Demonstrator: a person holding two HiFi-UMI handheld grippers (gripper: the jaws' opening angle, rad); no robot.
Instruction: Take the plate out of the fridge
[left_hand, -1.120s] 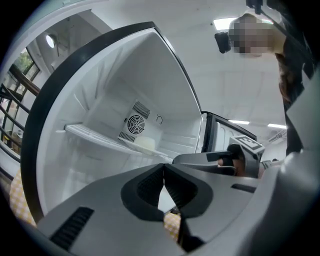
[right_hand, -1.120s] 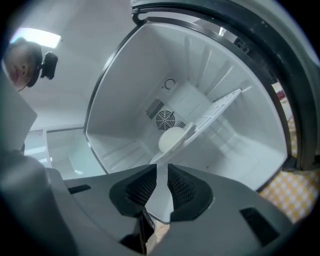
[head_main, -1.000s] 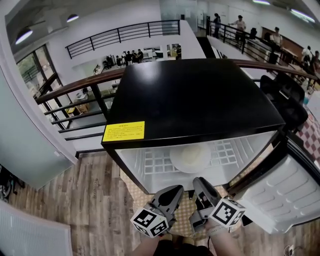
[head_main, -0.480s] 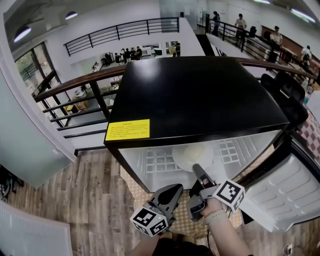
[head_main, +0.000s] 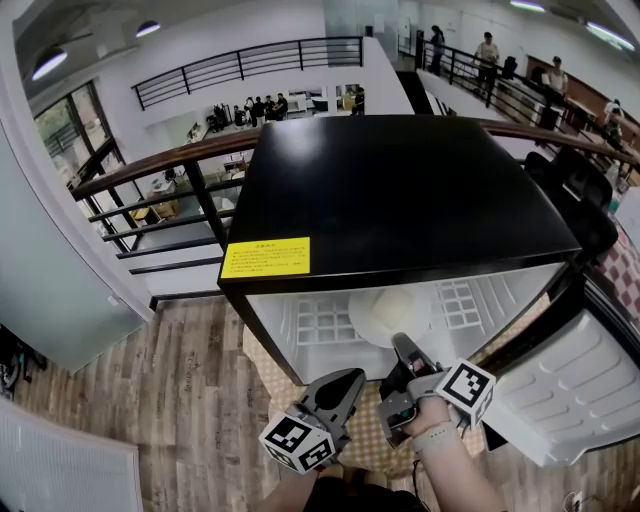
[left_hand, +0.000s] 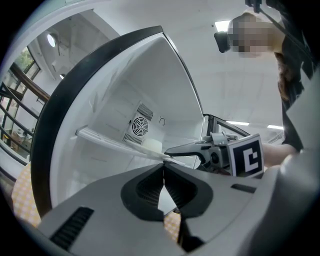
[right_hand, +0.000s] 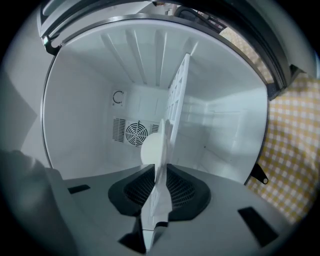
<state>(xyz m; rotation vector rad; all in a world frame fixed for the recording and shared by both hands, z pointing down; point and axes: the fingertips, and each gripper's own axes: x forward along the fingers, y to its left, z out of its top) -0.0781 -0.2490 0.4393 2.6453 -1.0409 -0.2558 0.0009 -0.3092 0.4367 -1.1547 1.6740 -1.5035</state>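
While your left gripper (head_main: 354, 377) hangs low at 6 o'clock in the head view, in front of the mini fridge (head_main: 400, 190), its jaws are pressed together with nothing between them. Your right gripper (head_main: 402, 342) sits at 2 o'clock from it and is rolled onto its side, with its tips at the front of the white wire shelf (head_main: 320, 325).

In the right gripper view, your jaws are narrow. The shelf's white front edge runs between them and touches the pad on each side. The plate (head_main: 385, 310) is pale and round and lies on that shelf inside the fridge. It is at 12 o'clock from your right gripper's tips, with its near rim just beside them. From these views I cannot tell whether the jaws touch the rim itself.

A round fan grille (right_hand: 135, 132) shows on the back wall behind the plate. The fridge door (head_main: 570, 390) stands open at 3 o'clock. A yellow label (head_main: 265, 257) sits on the black top's front corner at 10 o'clock from the plate. A checked yellow mat (head_main: 270, 370) lies under the fridge on the wooden floor (head_main: 170, 400).
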